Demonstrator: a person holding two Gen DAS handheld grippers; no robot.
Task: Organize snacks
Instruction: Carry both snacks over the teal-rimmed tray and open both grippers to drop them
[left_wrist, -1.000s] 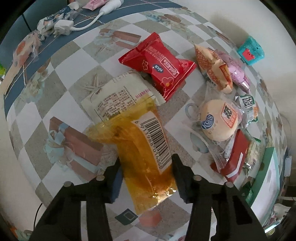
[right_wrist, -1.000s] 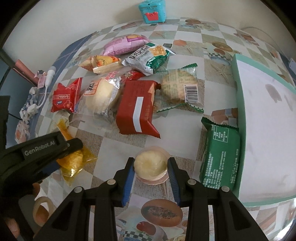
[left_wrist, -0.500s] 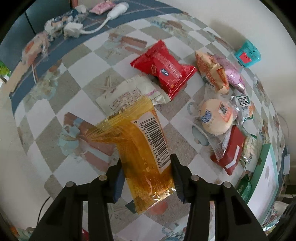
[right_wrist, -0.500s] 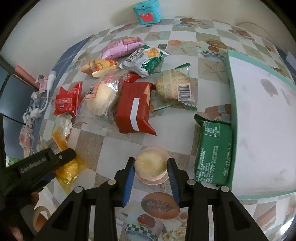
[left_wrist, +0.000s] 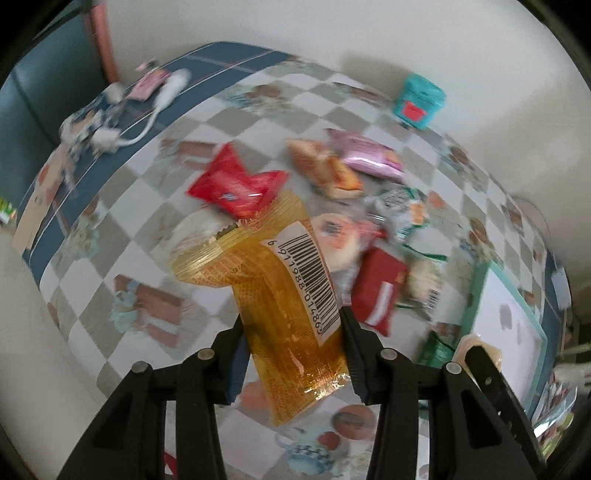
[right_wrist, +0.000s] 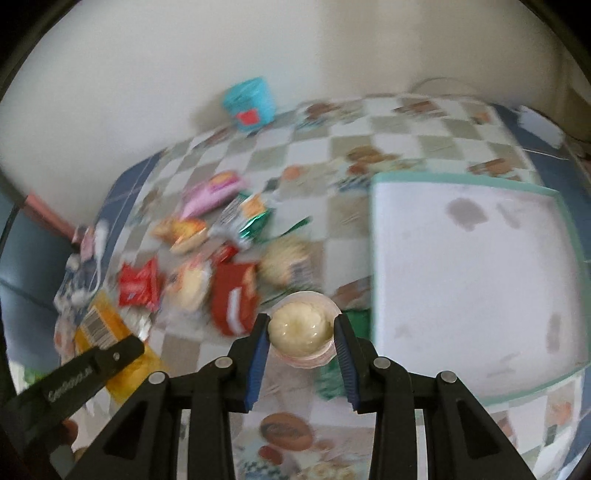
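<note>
My left gripper (left_wrist: 293, 350) is shut on an orange see-through snack packet (left_wrist: 284, 299) with a white barcode label, held clear above the checked tablecloth. My right gripper (right_wrist: 301, 343) is shut on a round cream-coloured pastry in a pink cup (right_wrist: 301, 326), also lifted off the table. Each gripper shows in the other's view: the left gripper (right_wrist: 107, 354) with its orange packet at the lower left, the right gripper (left_wrist: 480, 363) at the lower right. A white tray with a teal rim (right_wrist: 469, 291) lies to the right of the pastry.
Several snack packets lie in a pile on the tablecloth: a red one (left_wrist: 240, 184), a pink one (left_wrist: 369, 158), a dark red one (left_wrist: 376, 291) and a green one (right_wrist: 332, 380) by the tray. A teal box (left_wrist: 419, 99) stands by the wall. White cables (left_wrist: 110, 136) lie far left.
Both grippers have risen with their loads; the table and pile look smaller and further off. The orange packet has left the tablecloth. Both views have rolled and are blurred.
</note>
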